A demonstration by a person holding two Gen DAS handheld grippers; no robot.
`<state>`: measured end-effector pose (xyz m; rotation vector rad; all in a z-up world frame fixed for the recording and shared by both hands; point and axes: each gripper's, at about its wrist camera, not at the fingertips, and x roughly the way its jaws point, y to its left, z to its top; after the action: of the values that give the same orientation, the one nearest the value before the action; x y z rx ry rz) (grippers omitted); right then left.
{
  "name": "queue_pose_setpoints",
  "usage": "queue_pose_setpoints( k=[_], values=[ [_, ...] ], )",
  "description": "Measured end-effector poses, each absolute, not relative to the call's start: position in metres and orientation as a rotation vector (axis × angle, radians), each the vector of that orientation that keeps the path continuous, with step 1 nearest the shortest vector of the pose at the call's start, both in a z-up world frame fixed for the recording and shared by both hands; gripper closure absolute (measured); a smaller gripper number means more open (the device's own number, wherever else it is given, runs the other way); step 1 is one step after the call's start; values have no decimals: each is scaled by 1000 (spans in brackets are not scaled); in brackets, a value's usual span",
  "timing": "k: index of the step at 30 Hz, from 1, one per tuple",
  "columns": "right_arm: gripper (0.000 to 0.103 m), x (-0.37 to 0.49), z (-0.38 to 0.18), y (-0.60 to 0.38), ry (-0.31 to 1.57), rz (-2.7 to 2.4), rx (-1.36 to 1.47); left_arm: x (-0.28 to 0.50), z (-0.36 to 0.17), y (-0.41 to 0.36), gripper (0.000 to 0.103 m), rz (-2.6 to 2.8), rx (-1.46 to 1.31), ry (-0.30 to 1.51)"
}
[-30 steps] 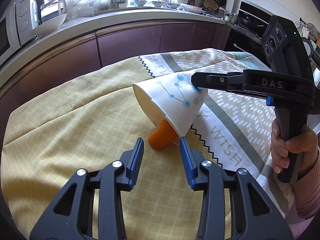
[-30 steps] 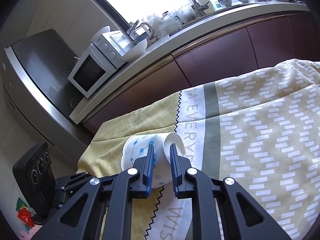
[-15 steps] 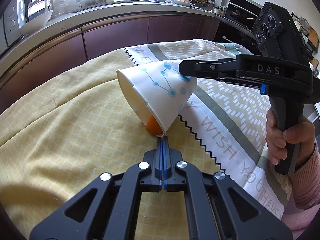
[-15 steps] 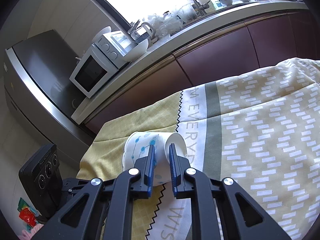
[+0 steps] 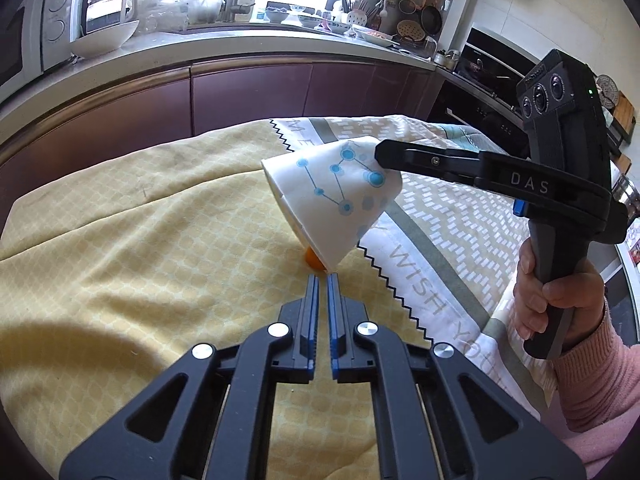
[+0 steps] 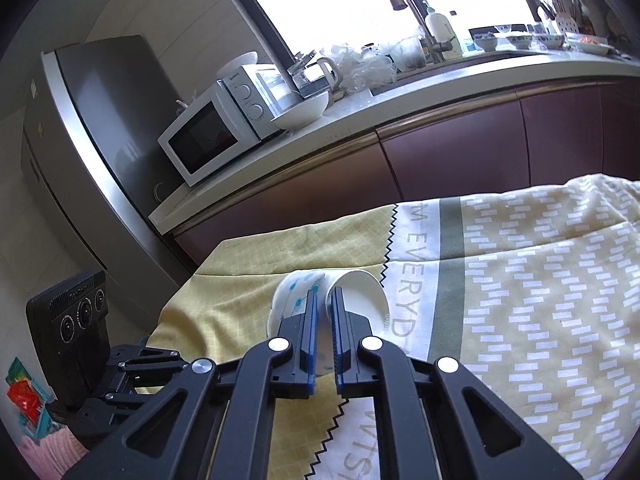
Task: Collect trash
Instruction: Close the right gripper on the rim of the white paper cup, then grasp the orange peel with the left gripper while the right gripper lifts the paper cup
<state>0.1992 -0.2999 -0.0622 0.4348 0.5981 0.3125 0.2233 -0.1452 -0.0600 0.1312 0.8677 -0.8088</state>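
A white paper cup with blue dots (image 5: 336, 200) lies tilted, mouth down toward the yellow tablecloth (image 5: 140, 248). My right gripper (image 6: 323, 300) is shut on the cup's wall (image 6: 298, 294) near its base and shows as a black arm in the left wrist view (image 5: 440, 160). A small orange piece (image 5: 311, 259) peeks out under the cup's rim. My left gripper (image 5: 322, 278) hovers just in front of the orange piece, jaws nearly shut with a thin gap, holding nothing.
The cloth turns white with lettering and a zigzag edge (image 5: 404, 264) to the right. A kitchen counter (image 5: 240, 44) with a microwave (image 6: 208, 136), a bowl (image 6: 302, 112) and dishes runs behind. A fridge (image 6: 92, 120) stands at left.
My left gripper closed from wide open, then pulled back a little from the cup. The orange piece now sits mostly hidden under the cup's rim. The right gripper kept hold of the cup.
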Motion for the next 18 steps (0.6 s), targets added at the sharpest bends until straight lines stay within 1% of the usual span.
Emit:
queue_pose_setpoints(
  k=[8, 10, 13, 15, 17, 18],
  values=[
    [101, 179, -38, -294, 544, 301, 339, 217, -63, -131, 100, -800, 110, 875],
    [101, 176, -36, -298, 539, 295, 346, 216, -64, -135, 97, -800, 125, 874],
    [101, 171, -37, -312, 530, 267, 371, 212, -64, -144, 91, -805, 157, 863],
    [101, 169, -41, -325, 533, 255, 415, 209, -62, -152, 80, -812, 183, 851],
    [102, 167, -48, -336, 543, 233, 447, 207, -61, -159, 72, -817, 206, 840],
    [102, 166, -52, -342, 548, 225, 466, 206, -60, -162, 70, -821, 212, 836]
  ],
)
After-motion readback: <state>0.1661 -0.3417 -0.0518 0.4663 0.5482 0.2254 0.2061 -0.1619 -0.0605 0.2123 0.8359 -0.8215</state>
